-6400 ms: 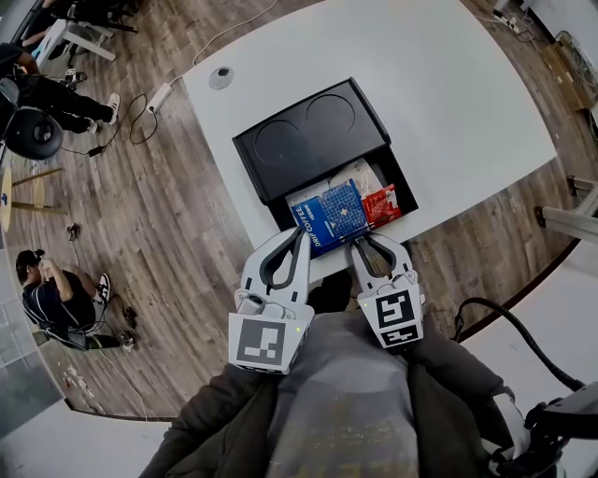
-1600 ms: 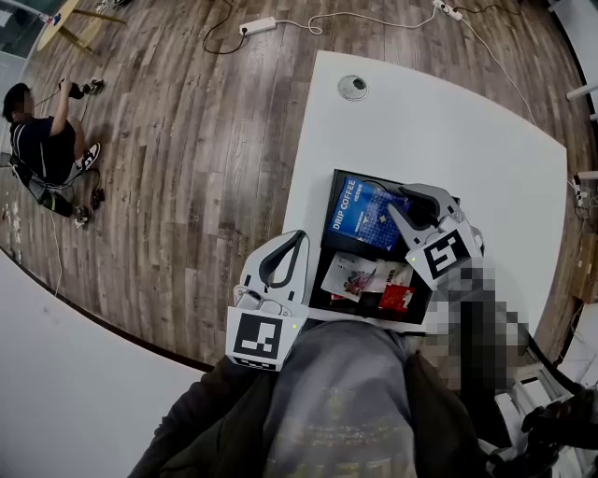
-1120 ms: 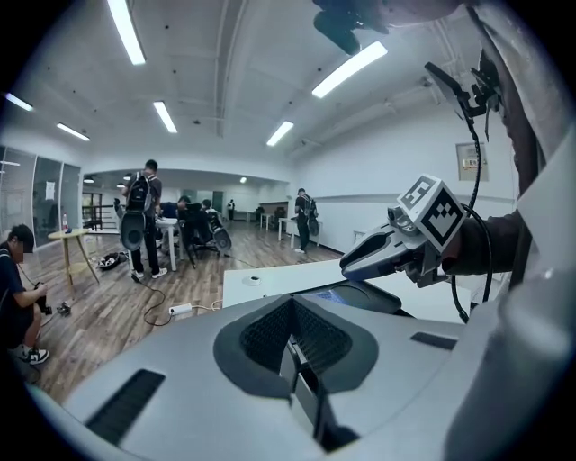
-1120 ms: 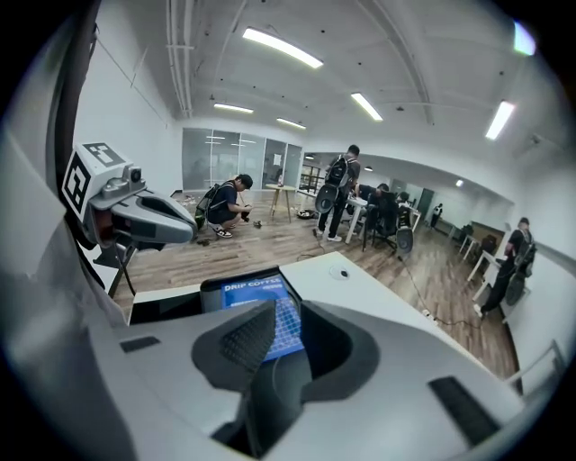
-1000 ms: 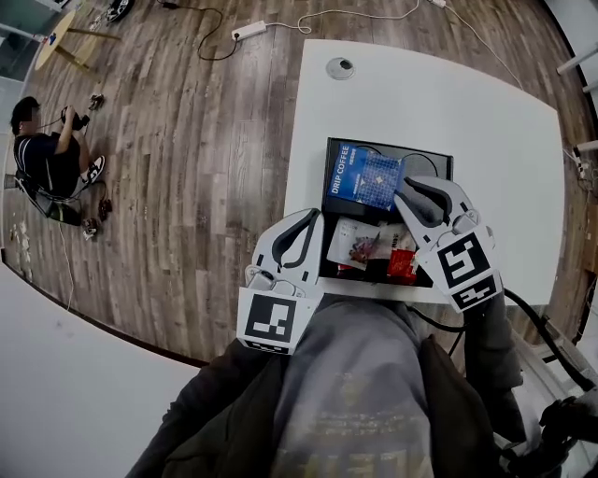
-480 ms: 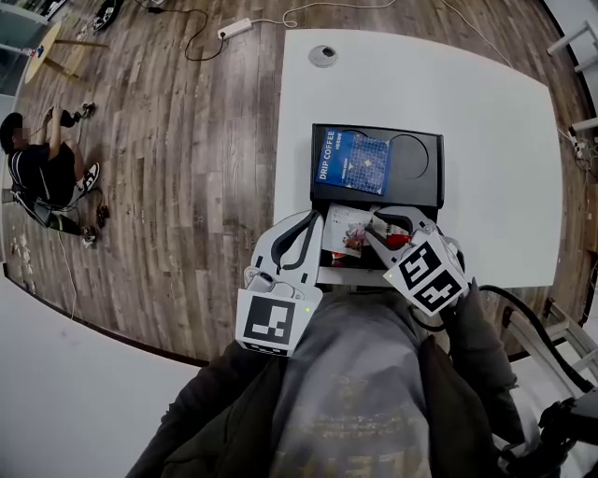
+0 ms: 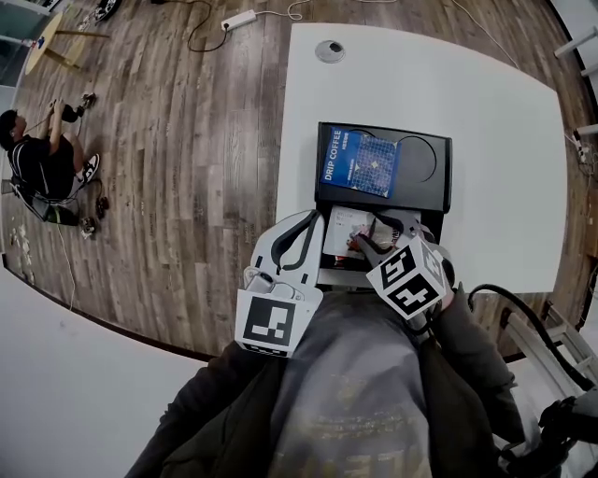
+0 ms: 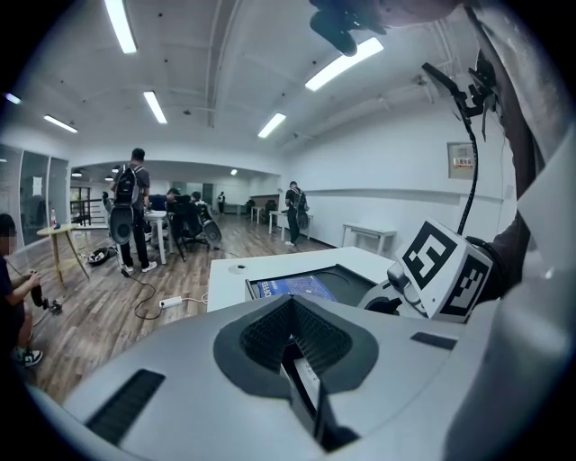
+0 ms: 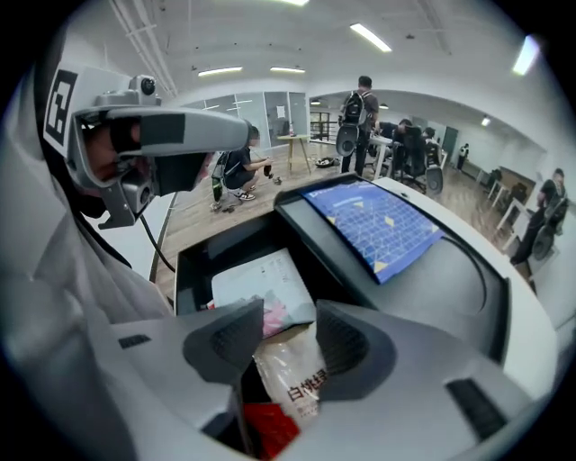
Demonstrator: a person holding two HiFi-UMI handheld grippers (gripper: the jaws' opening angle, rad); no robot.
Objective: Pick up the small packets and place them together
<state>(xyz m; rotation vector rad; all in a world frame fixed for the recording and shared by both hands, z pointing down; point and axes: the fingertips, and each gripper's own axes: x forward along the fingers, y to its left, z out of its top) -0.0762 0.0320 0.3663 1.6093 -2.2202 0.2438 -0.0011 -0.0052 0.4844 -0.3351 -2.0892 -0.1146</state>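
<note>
A black box (image 7: 430, 191) stands on the white table, and a blue drip-coffee packet (image 7: 360, 161) lies flat on its lid (image 9: 454, 270). In the open compartment below lie a white packet (image 9: 256, 281), a pale translucent packet (image 9: 295, 374) and a red packet (image 9: 268, 430). My right gripper (image 7: 372, 238) points down into that compartment. Its jaws have just been opening and now stand open over the pale packet (image 7: 366, 245), pads clear of it. My left gripper (image 7: 290, 245) is shut and empty at the table's near edge, left of the box.
The white table (image 7: 439, 75) carries a round grey socket cover (image 7: 329, 50) at its far left. Wooden floor (image 7: 187, 168) lies to the left, with a power strip (image 7: 238, 19) and a seated person (image 7: 42, 163). Other people stand far off in the room.
My right gripper came down from beside the blue packet on the lid into the open compartment. The blue packet stays on the lid. My left gripper has kept still.
</note>
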